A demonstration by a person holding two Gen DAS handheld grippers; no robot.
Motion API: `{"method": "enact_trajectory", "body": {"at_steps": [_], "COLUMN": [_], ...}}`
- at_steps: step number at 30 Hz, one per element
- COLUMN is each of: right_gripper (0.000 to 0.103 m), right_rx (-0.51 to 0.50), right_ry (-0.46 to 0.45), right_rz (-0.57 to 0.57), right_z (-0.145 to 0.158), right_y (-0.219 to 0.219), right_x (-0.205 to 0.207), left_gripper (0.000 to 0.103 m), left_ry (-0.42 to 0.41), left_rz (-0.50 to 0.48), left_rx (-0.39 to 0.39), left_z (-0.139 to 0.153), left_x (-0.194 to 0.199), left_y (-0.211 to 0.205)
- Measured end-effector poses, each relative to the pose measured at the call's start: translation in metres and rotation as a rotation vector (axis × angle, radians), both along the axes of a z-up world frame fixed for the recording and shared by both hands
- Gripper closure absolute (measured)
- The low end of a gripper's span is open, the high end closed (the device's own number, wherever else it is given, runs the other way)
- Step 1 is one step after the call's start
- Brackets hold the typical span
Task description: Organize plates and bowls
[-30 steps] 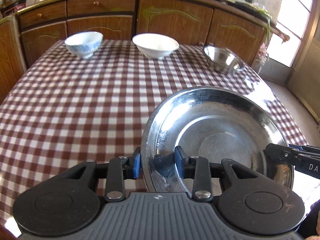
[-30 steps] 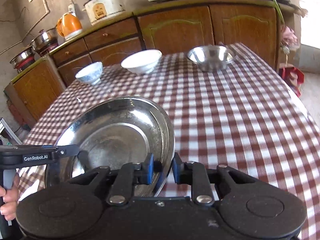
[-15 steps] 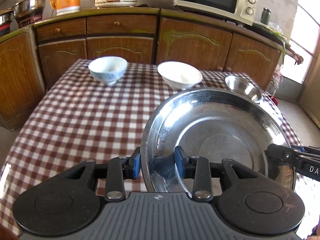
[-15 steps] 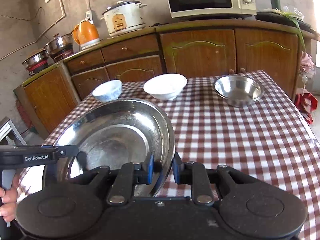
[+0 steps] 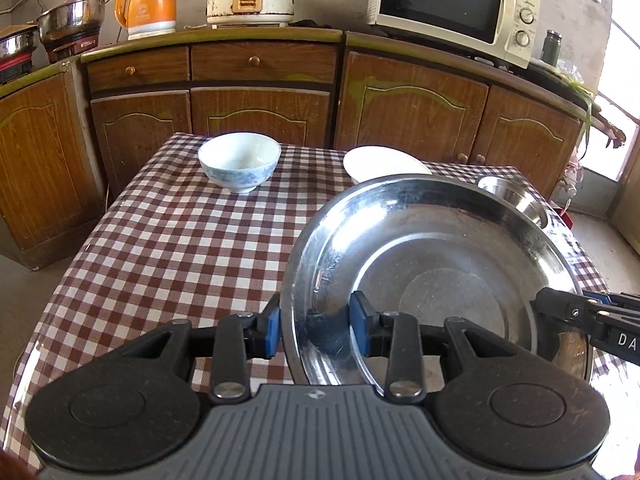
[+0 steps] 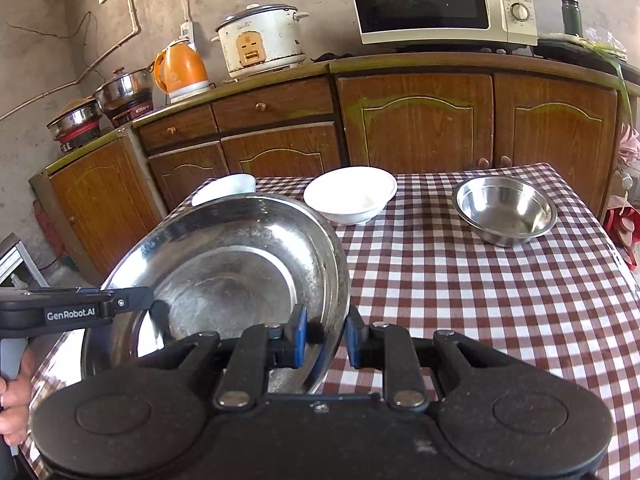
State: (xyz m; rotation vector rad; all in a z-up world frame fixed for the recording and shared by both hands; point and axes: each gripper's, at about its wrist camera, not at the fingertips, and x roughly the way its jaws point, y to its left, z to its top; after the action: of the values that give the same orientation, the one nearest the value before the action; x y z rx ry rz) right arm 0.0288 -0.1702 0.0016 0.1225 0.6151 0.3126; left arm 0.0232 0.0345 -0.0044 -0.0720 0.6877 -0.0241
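Both tools are pinching the steel plate (image 5: pixel 432 276) by opposite rims: left tool (image 5: pixel 316 326), right tool (image 6: pixel 325 334) | risk: I'm carrying it tilted above the table (image 6: pixel 480 280); uneven hands twisting it loose; dropping onto the white bowl (image 6: pixel 350 196)

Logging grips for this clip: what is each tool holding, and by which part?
Both hold the steel plate by its rim: left tool on one side, right tool opposite.

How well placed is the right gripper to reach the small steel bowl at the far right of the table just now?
Probably not yet: the right gripper is shut on the rim of the large steel plate, shared with the left gripper. The tablecloth before the small steel bowl is otherwise bare.
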Motion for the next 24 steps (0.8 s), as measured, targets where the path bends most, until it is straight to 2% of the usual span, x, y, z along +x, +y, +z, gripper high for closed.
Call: {"method": "enact_trajectory", "body": {"at_steps": [12,24], "right_gripper": [0.077,0.077], "right_rx": [-0.010,-0.011], "right_ry": [0.019,0.068], "right_rz": [-0.005,-0.019], "right_z": [-0.015,-0.045], "right_y": [0.012,0.016], "right_x": [0.038,0.074], "left_gripper": [0.067,0.067], "left_ry": [0.033,0.075], "left_rz": [0.020,0.023], "left_rx": [-0.005,0.003], "left_z": [-0.015,-0.041], "left_x": [0.032,0.066], "left_y": [0.008,0.009]}}
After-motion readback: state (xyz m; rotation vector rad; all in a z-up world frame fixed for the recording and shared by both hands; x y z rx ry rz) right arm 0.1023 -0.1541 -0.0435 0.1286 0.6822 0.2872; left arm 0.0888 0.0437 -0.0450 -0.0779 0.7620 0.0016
